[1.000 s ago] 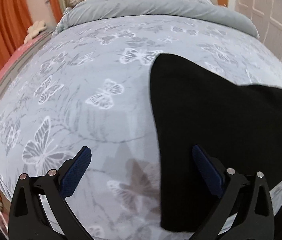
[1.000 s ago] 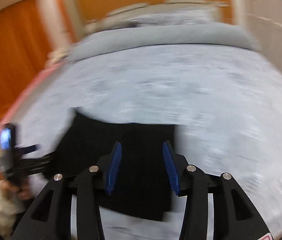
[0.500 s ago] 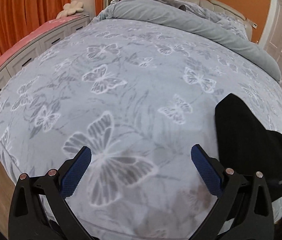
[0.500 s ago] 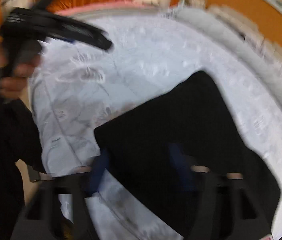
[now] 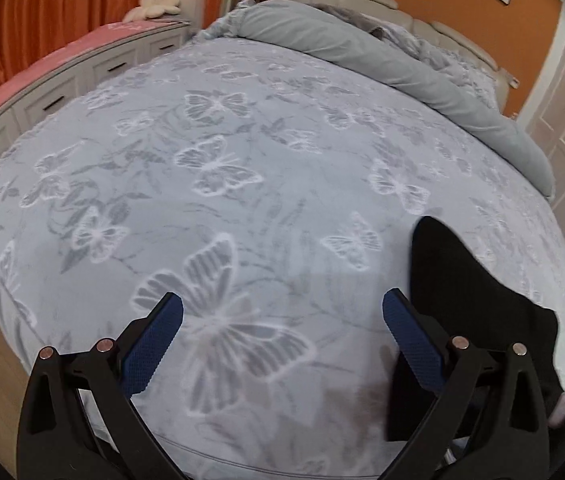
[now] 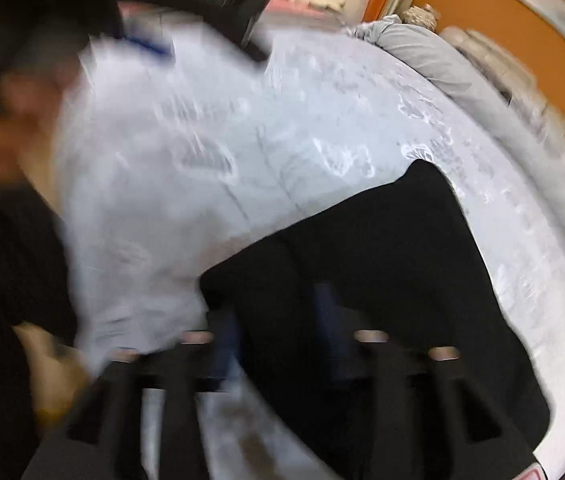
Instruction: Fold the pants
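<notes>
Black pants: folded, on the bed near its front edge, under the right gripper, jaws just opening, nothing visibly pinched. Left gripper: wide apart, angled down over bare bedspread, pants just beside its right finger.

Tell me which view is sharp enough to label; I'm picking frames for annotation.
Left wrist view: sharp, fisheye-bent, butterfly bedspread and black pants crisp. Right wrist view: motion-smeared, right gripper fingers barely readable over the pants.

1 black pants, 2 grippers: left gripper, right gripper, 1 bed.
</notes>
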Motion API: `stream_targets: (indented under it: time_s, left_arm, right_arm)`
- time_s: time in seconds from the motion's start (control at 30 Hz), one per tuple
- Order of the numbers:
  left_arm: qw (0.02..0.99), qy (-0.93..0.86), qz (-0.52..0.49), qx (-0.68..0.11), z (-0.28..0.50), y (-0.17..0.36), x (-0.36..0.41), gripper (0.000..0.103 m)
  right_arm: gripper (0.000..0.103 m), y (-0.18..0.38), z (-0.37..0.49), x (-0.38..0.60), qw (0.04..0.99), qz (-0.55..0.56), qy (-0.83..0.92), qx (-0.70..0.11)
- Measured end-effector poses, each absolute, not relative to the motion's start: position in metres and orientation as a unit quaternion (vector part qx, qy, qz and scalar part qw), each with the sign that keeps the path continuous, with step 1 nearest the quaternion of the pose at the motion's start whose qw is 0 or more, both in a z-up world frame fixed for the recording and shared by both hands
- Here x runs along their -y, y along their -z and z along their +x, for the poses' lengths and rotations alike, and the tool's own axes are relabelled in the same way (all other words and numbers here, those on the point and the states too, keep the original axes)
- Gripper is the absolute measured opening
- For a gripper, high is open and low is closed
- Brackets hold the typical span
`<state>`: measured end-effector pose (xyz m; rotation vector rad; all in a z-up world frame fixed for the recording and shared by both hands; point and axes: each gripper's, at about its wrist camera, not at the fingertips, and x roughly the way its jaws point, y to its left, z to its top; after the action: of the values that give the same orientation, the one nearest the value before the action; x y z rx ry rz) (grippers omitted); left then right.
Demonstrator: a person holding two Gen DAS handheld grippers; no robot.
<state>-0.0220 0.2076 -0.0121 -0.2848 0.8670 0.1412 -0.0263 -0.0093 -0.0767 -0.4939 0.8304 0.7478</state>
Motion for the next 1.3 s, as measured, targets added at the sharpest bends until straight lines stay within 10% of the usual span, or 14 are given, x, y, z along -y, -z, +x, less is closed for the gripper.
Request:
stream_targets:
  time_s: [0.2,0.4,0.53,0.63,1.13,1.3]
  left_arm:
    - [0.910,-0.030,-0.107,-0.399,-0.008,-0.002,-0.154,0.098]
    - [0.884,0.001,-0.079,-0.460,0.042,0.033,-0.078,0.098]
    - [0.877,-0.017,-0.057,-0.477,0.058,0.056,-0.050,0.098]
    - [0.867,-0.040,-0.041,-0.495,0.067,0.073,-0.041,0.098]
    - [0.879,-0.026,-0.114,-0.462,0.044,0.043,-0.072,0.098]
    - [0.895,-0.079,-0.052,-0.435,0.032,0.035,-0.078,0.098]
  right_arm:
    - [0.065,0.014,0.018,0.180,0.900,0.033,-0.234,-0.367]
    - [0.065,0.075,0.075,0.296,0.855,0.176,-0.048,-0.484]
    - [0.061,0.096,0.093,0.277,0.844,0.157,-0.108,-0.501]
    - [0.022,0.101,0.099,0.253,0.845,0.102,-0.116,-0.511]
    - [0.030,0.033,0.033,0.264,0.902,0.095,-0.138,-0.397]
    - [0.019,0.105,0.033,0.221,0.835,0.020,-0.162,-0.525]
